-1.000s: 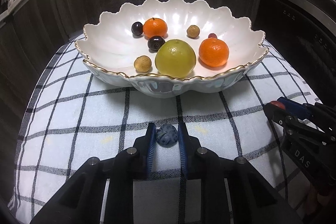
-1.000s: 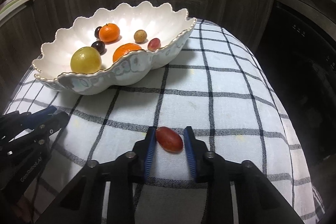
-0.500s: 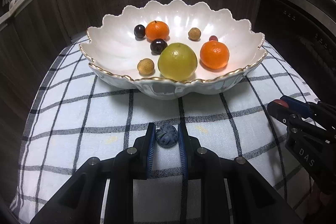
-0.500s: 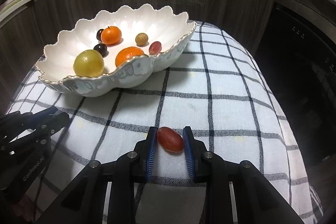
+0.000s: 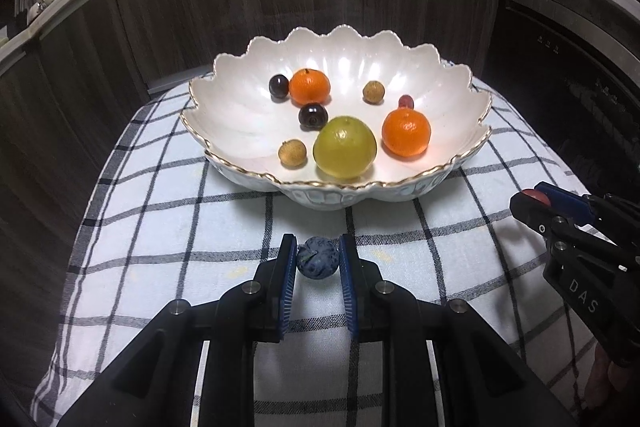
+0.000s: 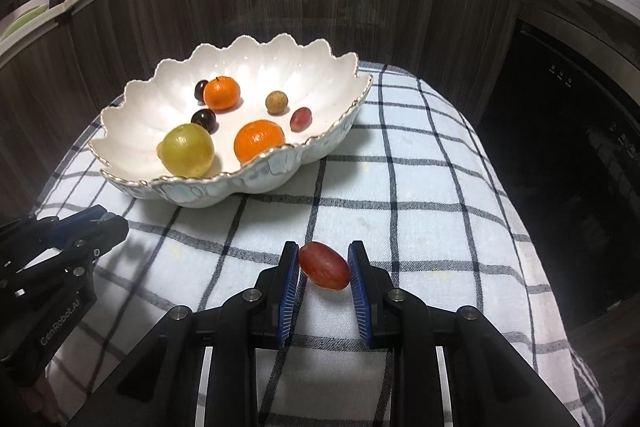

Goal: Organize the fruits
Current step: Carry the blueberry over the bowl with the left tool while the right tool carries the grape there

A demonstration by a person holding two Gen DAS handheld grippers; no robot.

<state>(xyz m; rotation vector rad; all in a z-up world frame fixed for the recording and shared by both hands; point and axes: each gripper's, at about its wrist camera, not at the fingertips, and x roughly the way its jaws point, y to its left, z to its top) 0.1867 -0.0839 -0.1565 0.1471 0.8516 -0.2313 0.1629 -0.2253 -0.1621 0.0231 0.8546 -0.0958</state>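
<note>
Left tool clamped on a dark blue round fruit, both blue pads touching it, held above the checked cloth that covers the desk. Just beyond sits a white scalloped bowl with gold rim. Inside: big green fruit at front, small tan fruit just left of it, orange to its right, second orange farther back with a dark cherry beside it, another dark cherry mid-bowl, tan fruit at back right, small red fruit partly hidden behind the near orange. Right tool enters at right edge, something red at its tip, mostly hidden.
</note>
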